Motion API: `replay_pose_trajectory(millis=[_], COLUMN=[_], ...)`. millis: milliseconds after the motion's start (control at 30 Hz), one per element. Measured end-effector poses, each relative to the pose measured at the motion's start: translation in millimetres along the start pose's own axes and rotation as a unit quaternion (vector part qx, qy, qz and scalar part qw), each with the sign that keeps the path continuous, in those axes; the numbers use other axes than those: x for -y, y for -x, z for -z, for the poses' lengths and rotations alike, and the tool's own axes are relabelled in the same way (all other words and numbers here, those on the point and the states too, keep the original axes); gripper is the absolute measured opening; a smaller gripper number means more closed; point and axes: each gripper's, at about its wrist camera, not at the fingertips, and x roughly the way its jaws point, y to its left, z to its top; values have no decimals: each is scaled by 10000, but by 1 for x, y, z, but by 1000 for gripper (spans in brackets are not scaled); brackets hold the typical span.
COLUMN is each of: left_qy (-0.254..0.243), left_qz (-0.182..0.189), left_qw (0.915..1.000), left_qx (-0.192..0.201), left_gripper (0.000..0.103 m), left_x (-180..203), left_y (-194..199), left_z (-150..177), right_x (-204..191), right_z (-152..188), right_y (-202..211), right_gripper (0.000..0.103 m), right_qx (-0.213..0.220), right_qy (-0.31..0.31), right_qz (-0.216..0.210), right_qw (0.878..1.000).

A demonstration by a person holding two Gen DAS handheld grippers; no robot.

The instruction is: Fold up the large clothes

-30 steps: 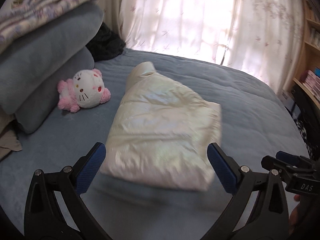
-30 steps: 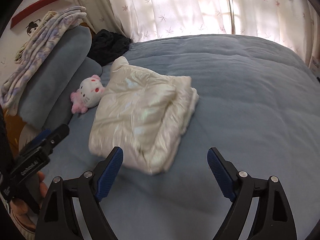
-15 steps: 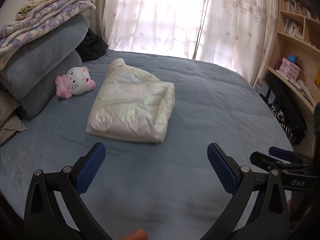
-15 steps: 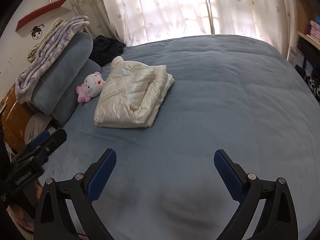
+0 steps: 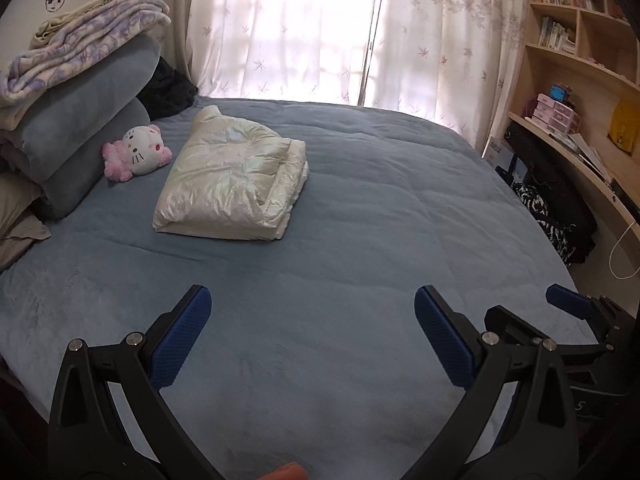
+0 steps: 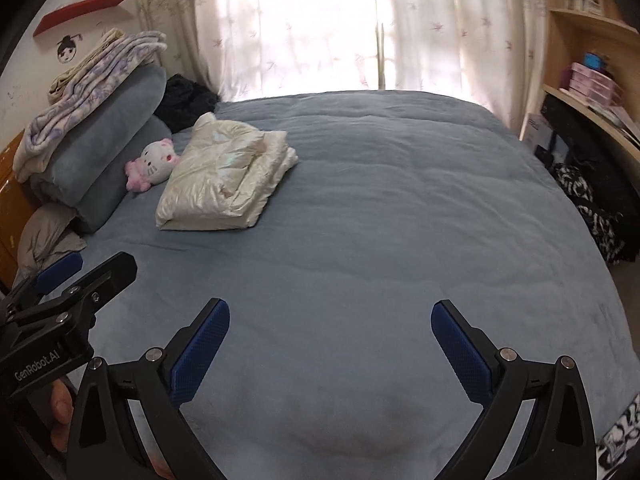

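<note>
Both the left gripper [image 5: 312,328] and right gripper [image 6: 330,340] hang tilted down, fingers wide and empty, over the blue bed [image 5: 360,240], the folded jacket [image 5: 236,180] well ahead.

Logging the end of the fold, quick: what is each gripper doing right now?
Left gripper: open, holding nothing.
Right gripper: open, its jaws have just been opening, nothing between them.
The folded cream jacket lies untouched on the bed.

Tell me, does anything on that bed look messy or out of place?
Nothing stands out. The cream jacket lies folded in a fairly neat bundle on the blue bedspread, beside the plush cat. Only its right edge shows slightly uneven layers. Both grippers hang open and empty.
</note>
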Motion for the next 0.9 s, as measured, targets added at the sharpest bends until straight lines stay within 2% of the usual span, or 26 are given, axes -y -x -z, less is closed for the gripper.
replay_pose_trajectory(millis=[233,433,733,900], left_qy=[-106,-288,-369,-289], left_qz=[-176,-189,-279,-278], left_qw=[9998,9994,9989,9992], left_qx=[49,68,83,-49], left_gripper=[101,101,101,101], left_x=[17,28,36,34], left_y=[22,31,40,36], left_z=[17,28,35,36], right_x=[35,56,77,83], right_z=[35,51,62,63], right_y=[55,88,112,120], right_gripper=[102,102,102,102], right_qx=[171,235,230,216], right_qy=[-384,-368,-356,-282], right_qz=[-160,-101,-70,-112], right_qw=[9990,9990,9991,9993])
